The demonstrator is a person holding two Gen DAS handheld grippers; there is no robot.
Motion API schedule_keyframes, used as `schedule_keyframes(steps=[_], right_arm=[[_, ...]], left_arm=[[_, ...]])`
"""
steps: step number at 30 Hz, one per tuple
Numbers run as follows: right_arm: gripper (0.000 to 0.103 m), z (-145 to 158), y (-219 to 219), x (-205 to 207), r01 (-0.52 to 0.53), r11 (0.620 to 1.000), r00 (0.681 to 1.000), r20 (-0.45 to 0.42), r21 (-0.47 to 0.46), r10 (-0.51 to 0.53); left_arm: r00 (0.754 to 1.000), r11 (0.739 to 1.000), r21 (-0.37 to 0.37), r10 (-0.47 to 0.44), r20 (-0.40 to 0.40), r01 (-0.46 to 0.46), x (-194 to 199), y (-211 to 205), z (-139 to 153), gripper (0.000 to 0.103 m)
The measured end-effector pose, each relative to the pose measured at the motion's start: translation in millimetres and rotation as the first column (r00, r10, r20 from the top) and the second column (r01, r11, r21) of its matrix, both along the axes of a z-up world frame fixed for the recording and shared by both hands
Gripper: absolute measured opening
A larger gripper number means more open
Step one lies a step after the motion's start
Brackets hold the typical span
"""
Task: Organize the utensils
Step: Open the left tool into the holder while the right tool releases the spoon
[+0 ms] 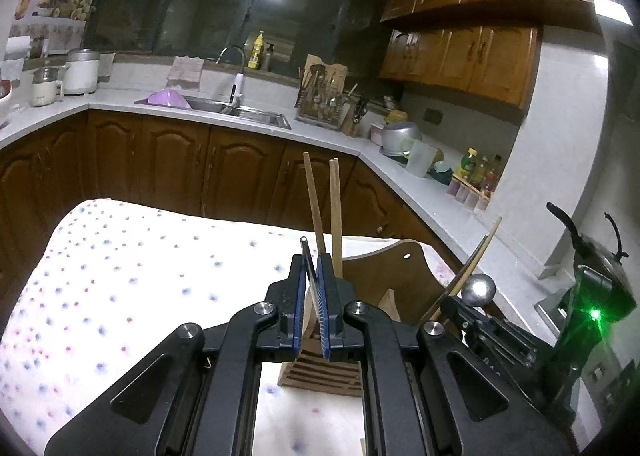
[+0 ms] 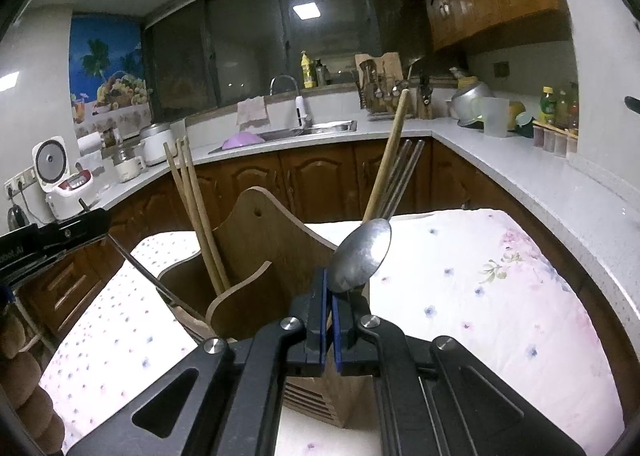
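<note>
A wooden utensil holder [image 2: 264, 252] stands on the flowered tablecloth [image 2: 500, 296]; it also shows in the left wrist view [image 1: 400, 276]. My left gripper [image 1: 314, 268] is shut on a dark metal utensil handle [image 1: 307, 256], held over the holder's left compartment beside two wooden chopsticks [image 1: 326, 208]. My right gripper [image 2: 329, 292] is shut on a metal spoon [image 2: 362, 256], bowl up, over the holder's right side. Wooden chopsticks [image 2: 192, 208] stand in the left compartment; a wooden stick [image 2: 386, 164] and metal chopsticks [image 2: 404, 172] stand in the right one. The right gripper shows in the left wrist view [image 1: 480, 320].
The table [image 1: 120, 276] sits in front of brown kitchen cabinets [image 1: 180, 160]. A counter with a sink [image 1: 224, 108], utensil rack [image 1: 324, 96], pot [image 1: 400, 136] and bottles [image 1: 476, 172] runs behind. A rice cooker [image 2: 56, 172] stands at the left.
</note>
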State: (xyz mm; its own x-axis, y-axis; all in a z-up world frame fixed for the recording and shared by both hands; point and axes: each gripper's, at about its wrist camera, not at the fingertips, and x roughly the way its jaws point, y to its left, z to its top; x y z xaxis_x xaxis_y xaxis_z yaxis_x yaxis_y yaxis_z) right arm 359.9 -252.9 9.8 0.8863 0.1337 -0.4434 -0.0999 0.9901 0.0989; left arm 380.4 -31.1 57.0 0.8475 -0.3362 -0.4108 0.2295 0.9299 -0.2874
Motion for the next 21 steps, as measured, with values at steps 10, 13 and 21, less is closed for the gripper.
schedule_keyframes(steps=[10,13,21], right_arm=[[0.004,0.3,1.6,-0.8,-0.010,1.000,1.000,-0.029,-0.005,0.010],[0.005,1.0,-0.8,-2.8,-0.007,1.000,0.999,-0.033,0.014,0.008],[0.031,-0.3,-12.8,-6.9,-0.006,0.998,0.999,-0.045,0.068,0.009]], left_arm=[[0.999,1.000,0.014,-0.006,-0.032,0.007,2.1,-6.2,-5.2,0.005],[0.999,1.000,0.015,0.000,-0.034,0.000,1.7,-6.4,-5.0,0.005],[0.999,1.000,0.021,0.000,-0.050,0.001,2.1,-5.0,-7.5,0.011]])
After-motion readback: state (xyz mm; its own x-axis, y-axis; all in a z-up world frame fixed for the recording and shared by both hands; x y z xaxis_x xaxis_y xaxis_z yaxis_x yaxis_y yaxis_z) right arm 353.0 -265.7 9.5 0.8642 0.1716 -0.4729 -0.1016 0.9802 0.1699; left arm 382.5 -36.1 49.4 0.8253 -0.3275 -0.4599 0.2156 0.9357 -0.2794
